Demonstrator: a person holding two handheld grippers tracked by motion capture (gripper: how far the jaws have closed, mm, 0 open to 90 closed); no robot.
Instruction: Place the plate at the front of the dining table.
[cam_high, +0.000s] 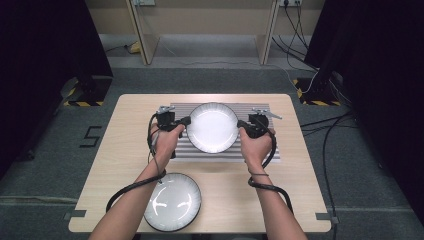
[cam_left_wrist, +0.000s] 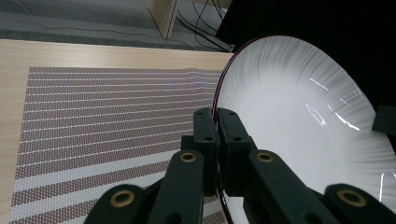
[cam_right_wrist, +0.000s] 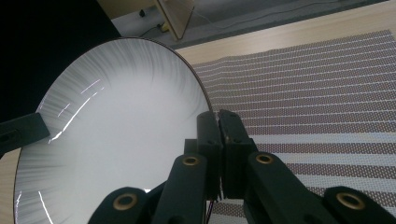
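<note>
A white plate with a dark rim hangs above the striped placemat, held from both sides. My left gripper is shut on its left rim, and in the left gripper view the black jaws pinch the thin edge of the plate at the left gripper. My right gripper is shut on the right rim; in the right gripper view the right gripper clamps the edge of the plate. A second white plate lies flat near the table's front edge.
The placemat covers the back middle of the light wooden table. Black cables trail from both grippers along the forearms. Dark stands flank the table on the grey floor, with a wooden frame behind.
</note>
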